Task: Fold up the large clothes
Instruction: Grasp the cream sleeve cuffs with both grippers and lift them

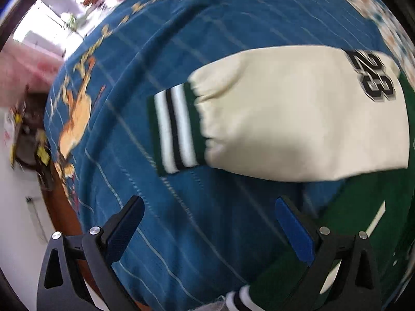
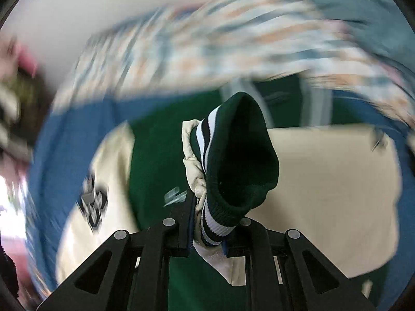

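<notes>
Varsity jacket [image 1: 363, 207], green with cream sleeves, flat on the blue bedspread [image 1: 181, 51]. Step: sleeve fold; right tongs [image 2: 207, 223] clamped on striped cuff [image 2: 233, 160], lifted above the jacket body. Left tongs [image 1: 210, 223] wide, empty, above the bedspread beside the other sleeve [image 1: 298, 114]; next, probably carry cuff across the body.

Daylit, fisheye-bent edges — right wrist view heavily motion-blurred.

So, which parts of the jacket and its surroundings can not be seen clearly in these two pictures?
- Green jacket body: left wrist view, cut off by the right and bottom edges.
- Jacket front: right wrist view, motion-blurred; its white print is unreadable.
- Patterned fabric: right wrist view, too blurred to identify.
- Striped cuff: its lower end is hidden between the right gripper jaws.
</notes>
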A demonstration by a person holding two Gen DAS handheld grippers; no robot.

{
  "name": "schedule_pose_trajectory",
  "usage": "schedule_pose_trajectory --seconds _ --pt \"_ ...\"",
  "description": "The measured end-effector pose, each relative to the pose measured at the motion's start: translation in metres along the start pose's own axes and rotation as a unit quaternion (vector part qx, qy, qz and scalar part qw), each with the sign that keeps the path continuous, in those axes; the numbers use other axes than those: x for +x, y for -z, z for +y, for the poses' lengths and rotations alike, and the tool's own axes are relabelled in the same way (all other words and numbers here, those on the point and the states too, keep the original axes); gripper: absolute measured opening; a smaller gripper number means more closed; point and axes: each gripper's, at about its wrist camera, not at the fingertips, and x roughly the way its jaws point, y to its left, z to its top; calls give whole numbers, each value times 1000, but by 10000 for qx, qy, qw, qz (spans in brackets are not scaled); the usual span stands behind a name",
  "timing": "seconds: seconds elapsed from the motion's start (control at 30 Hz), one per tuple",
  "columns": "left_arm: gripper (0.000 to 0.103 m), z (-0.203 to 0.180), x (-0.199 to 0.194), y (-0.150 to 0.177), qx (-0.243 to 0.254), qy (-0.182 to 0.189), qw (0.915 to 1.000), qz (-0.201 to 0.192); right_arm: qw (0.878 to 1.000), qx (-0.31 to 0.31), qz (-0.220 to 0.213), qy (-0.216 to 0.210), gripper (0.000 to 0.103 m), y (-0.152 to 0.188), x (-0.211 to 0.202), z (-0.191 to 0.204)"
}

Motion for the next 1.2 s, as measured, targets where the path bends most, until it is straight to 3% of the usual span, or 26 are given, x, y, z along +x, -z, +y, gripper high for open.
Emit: schedule_pose_trajectory --seconds 0.07,0.1,0.2,0.3,0.33,0.4,0.43,0.5,0.57,0.67,0.7,0.73,0.8,0.87,0.93,0.97,1.0,1.03,1.1,1.13,1.2 --pt "103 17 8 -3 -207 253 9994 117 9968 -443 645 -165 29 26 36 53" --pt "103 22 10 -4 -292 358 9988 179 9938 -435 921 -440 39 35 47 59" --pt "102 38 18 -6 -712 969 9920 383 9941 -310 788 -679 57 57 24 65" --pt "102 45 39 -10 -1373 1811 9710 743 9928 153 683 -970 62 75 -12 34" --pt "102 44 51 -13 -1688 2219 9563 879 9927 249 697 -957 62 76 -17 27" --pt "102 40 68 -19 -2077 2589 9374 1051 9924 545 820 -742 62 95 -31 2" --pt "102 35 79 -27 -2328 2832 9236 1119 9920 610 881 -667 62 92 -36 -7" --pt "102 19 84 -42 -2592 2898 9149 1090 9900 794 1041 -526 62 106 -38 -25" --pt "101 5 83 -60 -2635 2691 9221 891 9891 849 1074 -546 62 100 -37 -29" --pt "77 -8 75 -96 -2419 2074 9464 529 9932 458 935 -523 62 96 -36 -14" --pt "57 -7 73 -116 -2300 1788 9559 359 9954 163 823 -460 62 91 -32 2" --pt "29 -7 71 -127 -2205 1604 9618 237 9961 -57 756 -446 65 88 -32 15" --pt "14 2 66 -167 -2019 1423 9689 -103 9953 -613 643 -388 75 81 -21 50" --pt "9 12 56 -201 -1916 1261 9723 -446 9923 -1070 541 -295 76 77 -8 79" --pt "6 19 40 -239 -1646 1105 9762 -882 9869 -1512 552 124 74 75 14 108" --pt "6 21 31 -255 -1520 1091 9768 -1043 9856 -1550 603 316 68 72 27 119" --pt "6 22 25 -267 -1409 1088 9771 -1165 9868 -1432 566 498 46 69 36 125" --pt "5 22 14 -281 -1249 1090 9774 -1314 9868 -1381 488 691 35 66 41 133" --pt "5 20 -5 -301 -941 1011 9781 -1559 9877 -1348 273 745 27 58 41 147" --pt "5 19 -12 -300 -808 970 9780 -1661 9880 -1368 184 694 20 54 39 155" --pt "5 13 -28 -279 -544 877 9774 -1844 9862 -1563 243 488 21 50 46 173"
